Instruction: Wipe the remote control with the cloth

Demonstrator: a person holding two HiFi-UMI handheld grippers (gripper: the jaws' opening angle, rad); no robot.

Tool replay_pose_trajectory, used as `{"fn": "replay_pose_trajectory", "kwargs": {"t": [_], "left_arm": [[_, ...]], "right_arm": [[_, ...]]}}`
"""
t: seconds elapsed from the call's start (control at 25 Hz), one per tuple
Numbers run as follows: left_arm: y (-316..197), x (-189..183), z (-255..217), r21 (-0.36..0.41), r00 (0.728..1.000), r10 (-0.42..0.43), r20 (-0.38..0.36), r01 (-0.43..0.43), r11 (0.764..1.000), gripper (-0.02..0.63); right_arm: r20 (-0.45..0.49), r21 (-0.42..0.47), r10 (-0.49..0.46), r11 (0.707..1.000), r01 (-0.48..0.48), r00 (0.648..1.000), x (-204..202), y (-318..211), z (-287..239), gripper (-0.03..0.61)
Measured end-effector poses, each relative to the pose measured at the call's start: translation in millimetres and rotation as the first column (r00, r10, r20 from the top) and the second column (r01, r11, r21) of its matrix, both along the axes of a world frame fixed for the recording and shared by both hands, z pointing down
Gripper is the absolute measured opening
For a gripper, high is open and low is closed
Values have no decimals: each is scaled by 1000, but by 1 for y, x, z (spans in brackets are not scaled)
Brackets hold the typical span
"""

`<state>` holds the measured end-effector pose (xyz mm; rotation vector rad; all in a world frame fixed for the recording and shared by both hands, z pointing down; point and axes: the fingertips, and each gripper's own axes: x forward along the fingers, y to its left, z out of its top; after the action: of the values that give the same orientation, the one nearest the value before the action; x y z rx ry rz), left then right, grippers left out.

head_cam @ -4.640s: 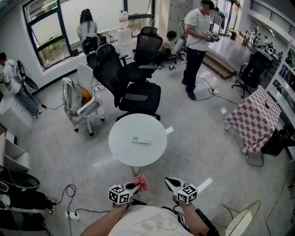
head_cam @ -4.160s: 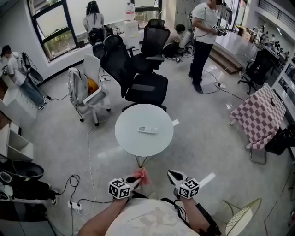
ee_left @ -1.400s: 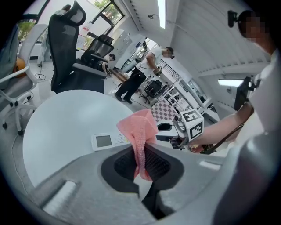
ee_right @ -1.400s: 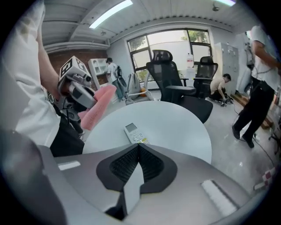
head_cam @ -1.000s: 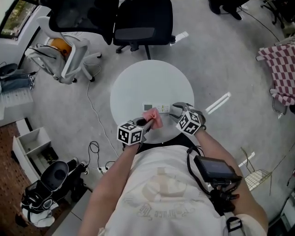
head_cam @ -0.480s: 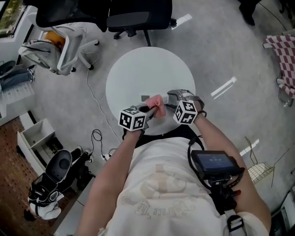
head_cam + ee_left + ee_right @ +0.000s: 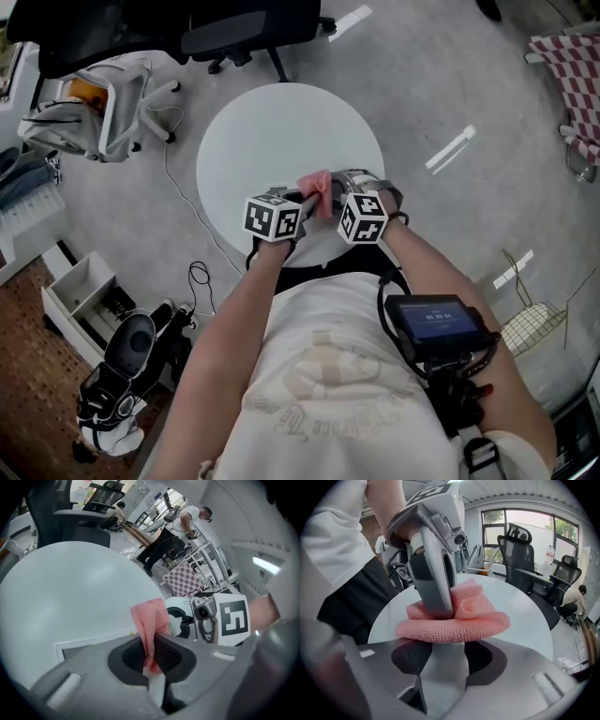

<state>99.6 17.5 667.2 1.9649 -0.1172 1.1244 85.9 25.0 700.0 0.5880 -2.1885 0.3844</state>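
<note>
Over the round table, your left gripper is clamped on the pink cloth, just above the remote control. Your right gripper has its jaws apart; they have just been closing round a pale strip, probably the remote's end. Both tools look placed, but the wiping itself seems barely begun.

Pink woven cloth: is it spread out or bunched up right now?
Bunched up. The pink woven cloth shows as a folded wad in the right gripper view, one end pinched between the shut jaws of the left gripper.
</note>
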Motion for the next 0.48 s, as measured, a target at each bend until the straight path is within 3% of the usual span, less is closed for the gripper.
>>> {"fn": "replay_pose_trajectory", "kwargs": {"t": [0.24,0.48], "left_arm": [[6,8,12,24,997,56,61,-58,998,18],[-19,-19,19,101,988,-21,151,6,995,17]], "right_arm": [[0,-36,46,998,-46,999,2,2,2,221],[2,-43,67,997,-67,998,10,4,4,219]]}}
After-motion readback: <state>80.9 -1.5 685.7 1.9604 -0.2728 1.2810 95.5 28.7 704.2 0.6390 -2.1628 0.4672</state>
